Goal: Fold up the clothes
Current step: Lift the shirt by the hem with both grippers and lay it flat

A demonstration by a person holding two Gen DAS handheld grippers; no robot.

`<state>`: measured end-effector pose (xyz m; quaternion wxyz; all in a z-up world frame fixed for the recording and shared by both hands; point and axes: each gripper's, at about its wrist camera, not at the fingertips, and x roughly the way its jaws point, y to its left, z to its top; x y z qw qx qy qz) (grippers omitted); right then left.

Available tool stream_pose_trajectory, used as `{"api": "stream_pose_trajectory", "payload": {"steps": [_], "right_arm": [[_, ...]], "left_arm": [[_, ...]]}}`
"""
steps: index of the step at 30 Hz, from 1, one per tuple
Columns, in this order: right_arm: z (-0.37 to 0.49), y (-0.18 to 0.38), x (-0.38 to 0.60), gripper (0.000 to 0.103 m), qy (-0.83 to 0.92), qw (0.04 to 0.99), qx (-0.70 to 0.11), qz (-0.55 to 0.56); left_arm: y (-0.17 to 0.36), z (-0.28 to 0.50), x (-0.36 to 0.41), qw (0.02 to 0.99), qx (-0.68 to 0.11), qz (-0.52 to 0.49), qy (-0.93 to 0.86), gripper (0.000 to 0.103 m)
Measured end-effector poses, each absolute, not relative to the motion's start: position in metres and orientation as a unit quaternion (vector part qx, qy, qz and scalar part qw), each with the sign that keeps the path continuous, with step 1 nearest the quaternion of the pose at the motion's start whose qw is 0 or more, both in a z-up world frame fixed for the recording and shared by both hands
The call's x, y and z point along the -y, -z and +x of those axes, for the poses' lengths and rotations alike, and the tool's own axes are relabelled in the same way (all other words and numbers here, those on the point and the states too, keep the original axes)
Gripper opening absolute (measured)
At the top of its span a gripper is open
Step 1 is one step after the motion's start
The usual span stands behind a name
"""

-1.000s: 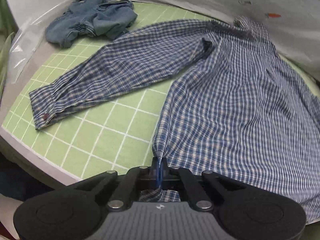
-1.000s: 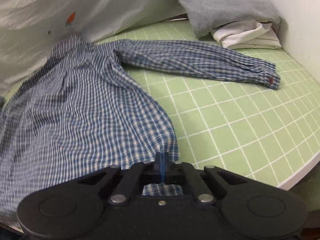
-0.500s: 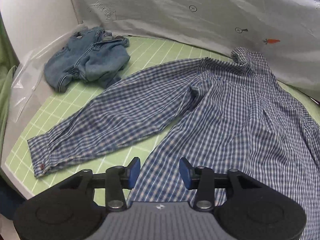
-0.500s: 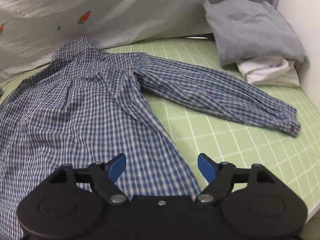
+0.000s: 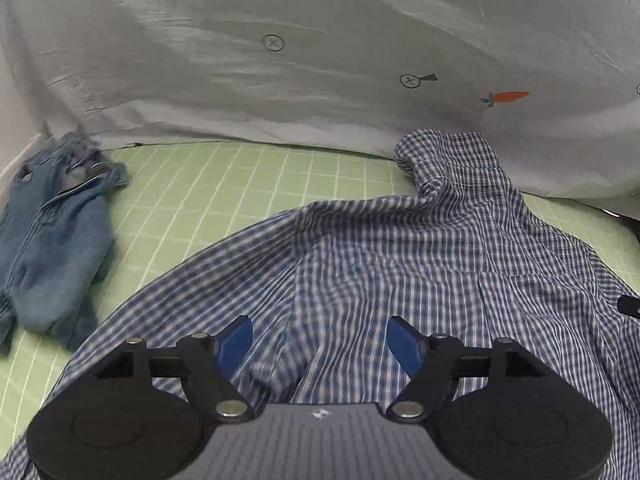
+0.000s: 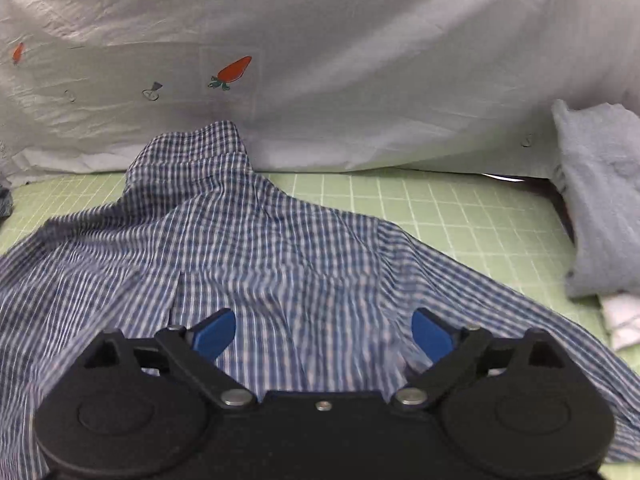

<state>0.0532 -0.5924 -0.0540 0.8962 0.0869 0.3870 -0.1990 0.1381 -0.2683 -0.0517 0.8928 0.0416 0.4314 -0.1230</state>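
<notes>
I'm holding my left hand-held gripper (image 5: 320,344) low over the checked shirt (image 5: 420,264), its blue fingers (image 5: 236,342) spread wide apart with nothing between them. My right hand-held gripper (image 6: 324,334) is hovering over the same shirt, its fingers equally wide apart and gripping nothing. The shirt is lying spread across the green gridded mat (image 5: 224,192), collar (image 6: 192,148) pointing toward the far backdrop, one sleeve (image 6: 500,300) trailing off to my right. On my left, a crumpled pair of denim shorts (image 5: 52,240) is sitting on the mat, just beside the shirt's edge. On my right, a pale blue folded garment (image 6: 600,208) is resting on something white (image 6: 620,320). A wrinkled grey sheet (image 6: 360,80) printed with carrots is hanging behind everything.
</notes>
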Motion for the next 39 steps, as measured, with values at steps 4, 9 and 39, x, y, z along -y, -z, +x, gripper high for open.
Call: {"api": "stream_pose_trajectory", "payload": {"steps": [4,9,39], "right_arm": [[0.108,0.070,0.606,0.094,0.195,0.898,-0.381,0.101],[0.179,0.089,0.617,0.092,0.156,0.912,-0.362,0.111],[0.275,0.144,0.626,0.007,0.066,0.939,-0.321,0.103]], "left_arm": [[0.075,0.198,0.300,0.885,-0.434,0.062,0.157,0.079],[0.097,0.254,0.340,0.885,-0.414,0.074,0.202,0.079],[0.141,0.344,0.410,0.887,-0.401,-0.010,0.230,0.014]]}}
